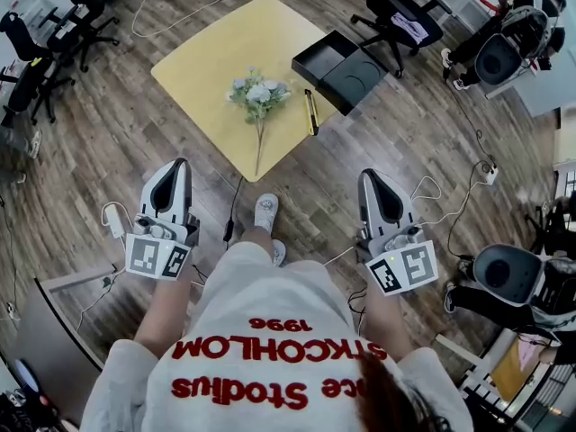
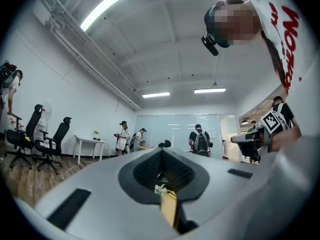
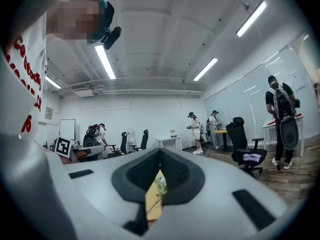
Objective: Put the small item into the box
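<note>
On the low yellow table [image 1: 216, 52] lie a bunch of pale artificial flowers [image 1: 258, 93] and, near its right corner, a slim yellow-and-black pen-like item [image 1: 310, 112]. An open black box [image 1: 324, 57] with its lid [image 1: 357, 79] beside it rests on the table's right edge. My left gripper [image 1: 180, 165] and right gripper [image 1: 368, 176] are held level over the floor, short of the table, both shut and empty. In the left gripper view, the table [image 2: 169, 206] and flowers [image 2: 160, 188] show through the slot under the closed jaws. The right gripper view shows the table [image 3: 152, 204] and flowers [image 3: 160, 184] the same way.
Black office chairs stand at far left [image 1: 49, 39] and behind the table [image 1: 400, 12]. Cables and a power strip [image 1: 490, 174] lie on the wooden floor. Round machines [image 1: 504, 277] stand at right. My feet [image 1: 265, 212] are just before the table. Several people stand in the room [image 2: 200, 140].
</note>
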`<control>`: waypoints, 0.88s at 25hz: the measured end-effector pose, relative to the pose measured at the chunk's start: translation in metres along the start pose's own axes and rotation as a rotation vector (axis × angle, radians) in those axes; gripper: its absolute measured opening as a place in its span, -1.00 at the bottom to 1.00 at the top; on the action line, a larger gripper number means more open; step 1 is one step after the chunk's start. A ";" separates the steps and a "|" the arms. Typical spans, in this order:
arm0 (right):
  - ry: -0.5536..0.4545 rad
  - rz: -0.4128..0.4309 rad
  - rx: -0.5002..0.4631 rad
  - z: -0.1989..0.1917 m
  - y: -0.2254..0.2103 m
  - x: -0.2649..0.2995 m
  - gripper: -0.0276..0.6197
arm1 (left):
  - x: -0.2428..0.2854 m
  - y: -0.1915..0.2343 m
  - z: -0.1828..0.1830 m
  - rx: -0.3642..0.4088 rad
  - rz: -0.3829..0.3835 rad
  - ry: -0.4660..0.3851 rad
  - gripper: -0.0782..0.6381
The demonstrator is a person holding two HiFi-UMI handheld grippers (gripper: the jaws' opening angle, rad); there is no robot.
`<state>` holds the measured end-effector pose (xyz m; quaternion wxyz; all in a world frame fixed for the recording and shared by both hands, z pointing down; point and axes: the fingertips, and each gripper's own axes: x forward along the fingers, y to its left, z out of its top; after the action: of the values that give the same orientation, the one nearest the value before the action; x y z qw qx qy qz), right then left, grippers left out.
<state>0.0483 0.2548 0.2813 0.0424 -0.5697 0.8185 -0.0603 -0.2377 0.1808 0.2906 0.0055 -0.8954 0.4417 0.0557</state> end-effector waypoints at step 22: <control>0.048 0.033 0.000 0.003 -0.079 0.140 -0.90 | 0.155 0.067 -0.026 -0.049 0.010 -0.038 -0.78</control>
<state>0.0734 0.0964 0.2900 0.0236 -0.5547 0.8285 -0.0733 -0.1950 0.0158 0.3027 -0.0083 -0.8918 0.4446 0.0836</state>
